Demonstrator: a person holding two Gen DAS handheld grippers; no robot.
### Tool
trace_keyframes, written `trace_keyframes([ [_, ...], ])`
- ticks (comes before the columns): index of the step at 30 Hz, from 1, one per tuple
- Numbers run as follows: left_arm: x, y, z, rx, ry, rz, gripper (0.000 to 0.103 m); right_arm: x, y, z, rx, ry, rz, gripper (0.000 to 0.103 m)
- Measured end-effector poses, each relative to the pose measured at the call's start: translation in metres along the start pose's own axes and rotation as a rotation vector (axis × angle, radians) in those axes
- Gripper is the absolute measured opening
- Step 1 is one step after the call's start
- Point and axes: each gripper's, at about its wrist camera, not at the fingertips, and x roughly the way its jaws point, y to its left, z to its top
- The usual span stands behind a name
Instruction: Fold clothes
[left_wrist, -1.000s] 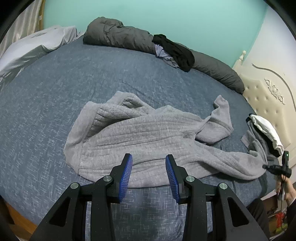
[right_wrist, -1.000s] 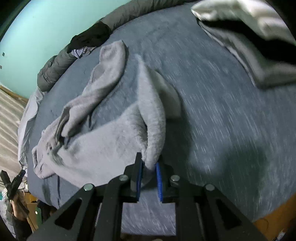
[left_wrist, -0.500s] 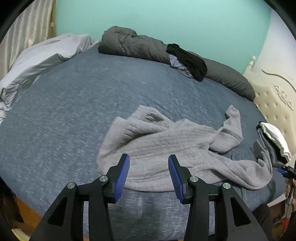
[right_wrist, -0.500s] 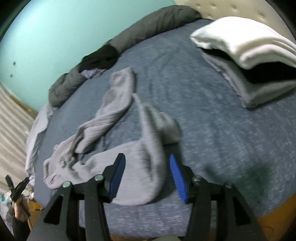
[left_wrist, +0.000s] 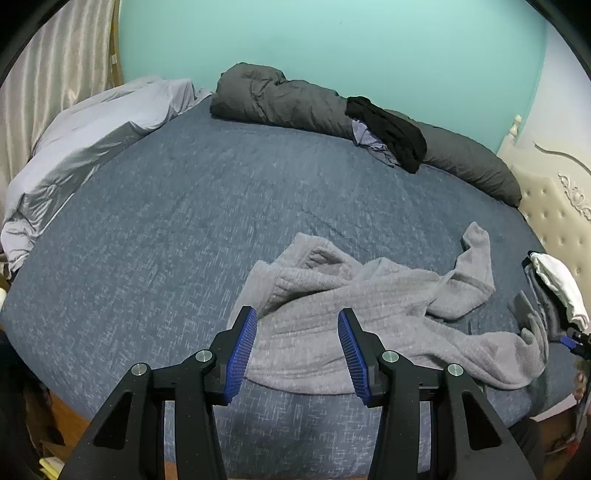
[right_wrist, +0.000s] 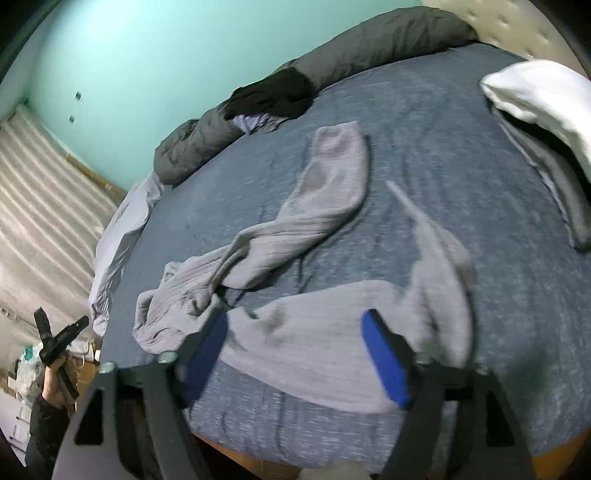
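A light grey ribbed garment (left_wrist: 369, 314) lies crumpled near the front edge of the blue bed (left_wrist: 184, 221). My left gripper (left_wrist: 297, 349) hangs open just above its near hem, nothing between the blue pads. In the right wrist view the same garment (right_wrist: 314, 332) spreads out with one sleeve (right_wrist: 325, 184) stretched toward the far side. My right gripper (right_wrist: 295, 354) is open wide over the garment's near edge, blurred by motion, and holds nothing.
Folded white and grey clothes (right_wrist: 543, 110) sit stacked at the bed's right side, near the padded headboard (left_wrist: 554, 221). A dark grey duvet roll (left_wrist: 295, 103) with black and lilac garments (left_wrist: 388, 133) lines the far edge. A pale sheet (left_wrist: 92, 136) is bunched far left. A hand holds the other gripper (right_wrist: 59, 343).
My right gripper, shut on a fold of the grey garment a second ago, has opened and let it drop onto the bed. The left gripper drew back and stayed open.
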Motion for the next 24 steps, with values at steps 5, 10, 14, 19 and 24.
trace_keyframes([
  [5, 0.003, -0.008, 0.007, 0.006, -0.001, -0.016, 0.05, 0.022, 0.037, 0.008, -0.057, 0.016, 0.054, 0.087],
  [10, 0.025, -0.01, 0.015, 0.004, 0.006, -0.037, 0.052, 0.062, 0.073, 0.005, -0.075, 0.085, 0.106, 0.088],
  [14, 0.055, -0.004, 0.022, 0.001, 0.009, -0.045, 0.052, 0.105, 0.099, 0.002, -0.085, 0.127, 0.105, 0.088],
  [19, 0.099, 0.007, 0.023, -0.016, 0.019, -0.051, 0.052, 0.167, 0.129, -0.002, -0.112, 0.177, 0.101, 0.086],
  [24, 0.14, 0.024, 0.022, -0.06, 0.036, -0.071, 0.052, 0.224, 0.153, -0.004, -0.15, 0.242, 0.111, 0.084],
])
